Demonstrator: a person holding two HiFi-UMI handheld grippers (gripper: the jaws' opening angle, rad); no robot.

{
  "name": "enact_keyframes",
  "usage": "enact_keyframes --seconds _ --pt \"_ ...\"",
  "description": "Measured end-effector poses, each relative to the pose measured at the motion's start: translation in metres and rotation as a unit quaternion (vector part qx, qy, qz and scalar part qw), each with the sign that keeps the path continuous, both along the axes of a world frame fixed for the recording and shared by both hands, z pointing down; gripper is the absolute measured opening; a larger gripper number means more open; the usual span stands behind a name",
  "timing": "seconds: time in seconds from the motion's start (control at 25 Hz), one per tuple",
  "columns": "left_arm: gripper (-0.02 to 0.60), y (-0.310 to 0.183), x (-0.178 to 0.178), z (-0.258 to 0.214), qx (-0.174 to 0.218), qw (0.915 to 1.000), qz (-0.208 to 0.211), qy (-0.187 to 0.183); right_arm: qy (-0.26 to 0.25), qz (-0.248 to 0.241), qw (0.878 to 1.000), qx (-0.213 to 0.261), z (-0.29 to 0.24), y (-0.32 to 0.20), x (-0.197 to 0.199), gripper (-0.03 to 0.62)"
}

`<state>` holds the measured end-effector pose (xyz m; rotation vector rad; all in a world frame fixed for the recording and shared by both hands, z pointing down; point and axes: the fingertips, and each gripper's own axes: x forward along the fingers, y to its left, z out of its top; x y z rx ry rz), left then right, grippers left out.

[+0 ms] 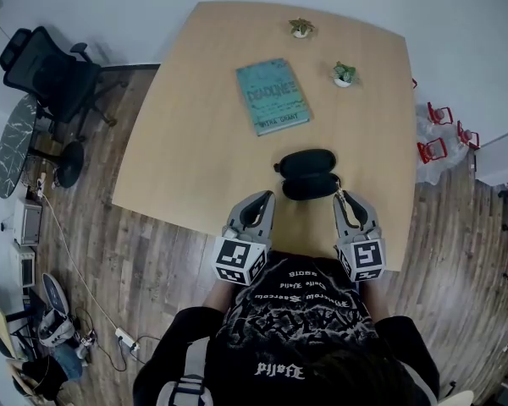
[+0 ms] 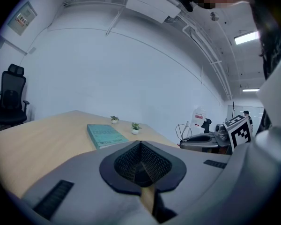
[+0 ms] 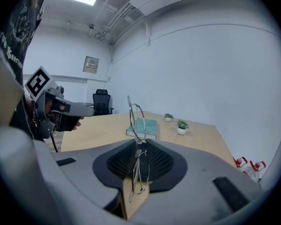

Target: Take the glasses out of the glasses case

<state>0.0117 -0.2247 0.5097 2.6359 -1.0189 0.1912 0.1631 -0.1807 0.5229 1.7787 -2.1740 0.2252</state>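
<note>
The right hand-held gripper (image 1: pixel 342 198) is closed most of the way on the wire-framed glasses (image 3: pixel 136 120). It pinches the thin frame between its pads, and one lens stands up above them. The glasses are at the near right end of the open black glasses case (image 1: pixel 308 174), out of its hollow as far as I can tell. The left hand-held gripper (image 1: pixel 263 200) is fully closed on nothing and sits just near-left of the case.

To finish well, I'd keep the pinch light, since that frame looks easy to bend. I'd draw the glasses clear of the case's rim and lay them lenses-up on the bare surface (image 1: pixel 186 142) beside the case.

Beyond the case lies a teal book (image 1: pixel 272 96), and further off two small potted plants (image 1: pixel 301 28) (image 1: pixel 344 74). None of these crowd the near side. Only the case's raised lid looks able to catch the glasses.
</note>
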Motion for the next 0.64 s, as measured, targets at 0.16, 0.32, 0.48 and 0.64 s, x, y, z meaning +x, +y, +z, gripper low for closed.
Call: enact_keyframes --seconds 0.16,0.32,0.48,0.64 --pt "0.003 0.0007 0.0024 0.0001 0.002 1.0000 0.005 -0.004 0.004 -0.007 1.000 -0.002 0.0023 -0.0009 -0.0028 0.074" --pt "0.003 -0.0019 -0.0004 0.0019 -0.003 1.0000 -0.007 -0.002 0.007 -0.010 1.000 -0.003 0.0037 -0.0004 -0.0031 0.074" --pt "0.003 -0.0017 -0.0039 -0.0029 0.004 0.9999 -0.012 0.005 0.010 -0.011 1.000 -0.005 0.0032 0.0010 -0.0037 0.074" --pt "0.003 0.0009 -0.0025 -0.0023 0.007 0.9999 -0.007 -0.001 0.011 -0.013 1.000 -0.008 0.0050 0.0030 -0.0053 0.074"
